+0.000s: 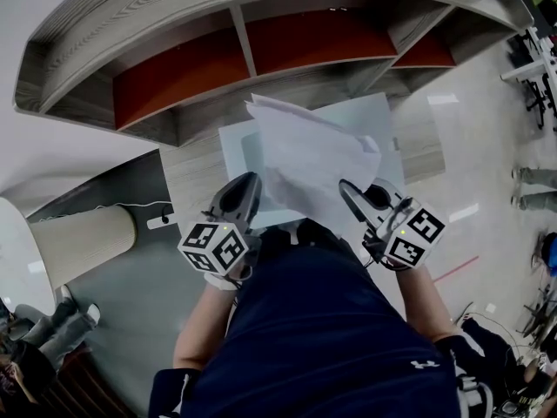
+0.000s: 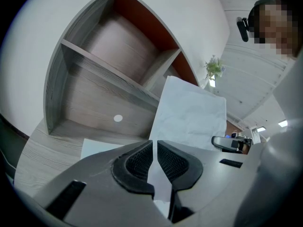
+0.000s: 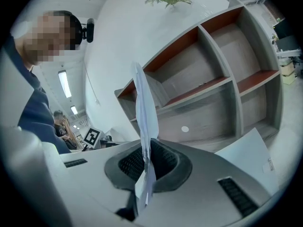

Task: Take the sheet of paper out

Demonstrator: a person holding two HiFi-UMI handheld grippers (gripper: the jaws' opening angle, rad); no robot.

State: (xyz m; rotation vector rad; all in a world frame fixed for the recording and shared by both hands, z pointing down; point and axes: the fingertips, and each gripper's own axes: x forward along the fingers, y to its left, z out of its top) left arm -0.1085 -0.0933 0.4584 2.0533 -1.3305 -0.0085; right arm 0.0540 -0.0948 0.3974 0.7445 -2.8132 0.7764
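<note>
White sheet of paper [image 1: 306,159], grey wood-grain shelf [image 1: 130,16], red back panels [image 1: 183,72]

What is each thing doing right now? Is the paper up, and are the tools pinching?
Crumpled white sheet of paper: held up above the grey wooden desk, pinched at two edges.
Left tool: shut on the sheet.
Right tool: shut on the sheet.
Pale flat pad: lying flat on the desk.
Grey wooden shelf with red backs: standing, open-fronted.

Left gripper [image 2: 154,162] pinches upright paper sheet [image 2: 191,115] before wooden shelf [image 2: 94,93].
</note>
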